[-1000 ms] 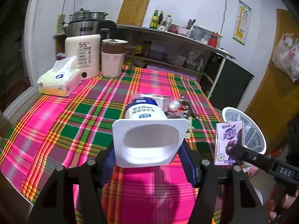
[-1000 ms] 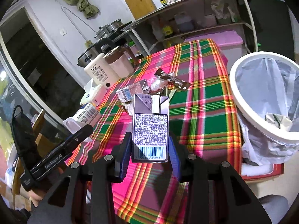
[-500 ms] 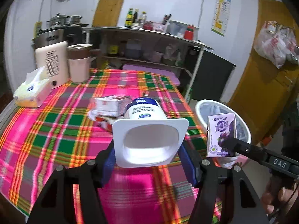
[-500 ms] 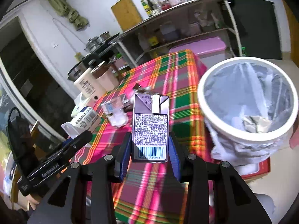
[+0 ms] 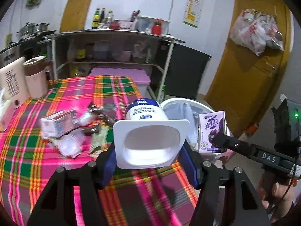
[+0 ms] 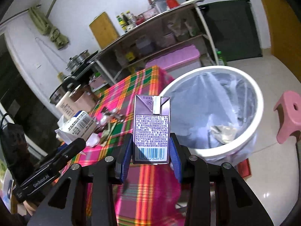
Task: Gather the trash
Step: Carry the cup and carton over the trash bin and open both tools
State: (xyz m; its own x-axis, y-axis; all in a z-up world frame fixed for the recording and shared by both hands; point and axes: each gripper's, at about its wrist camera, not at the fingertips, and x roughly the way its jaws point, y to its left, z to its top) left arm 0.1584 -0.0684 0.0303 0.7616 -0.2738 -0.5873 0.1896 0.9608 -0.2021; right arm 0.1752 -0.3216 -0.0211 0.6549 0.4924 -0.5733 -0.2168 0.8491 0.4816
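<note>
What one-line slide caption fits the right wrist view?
Right gripper holds a purple drink carton upright, near the lined white bin beside the plaid-covered table.

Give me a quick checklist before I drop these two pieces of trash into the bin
1. Left gripper clamped on the yogurt cup: ok.
2. Right gripper clamped on the purple drink carton: ok.
3. Trash bin open, lined with a bag, with room inside: ok.
4. Carton over the bin mouth: not ok; it appears short of the rim, at the table edge.
5. Cup over the bin mouth: cannot tell; the bin lies just behind it.
6. Remaining wrappers on the tablecloth out of the way: ok.
</note>
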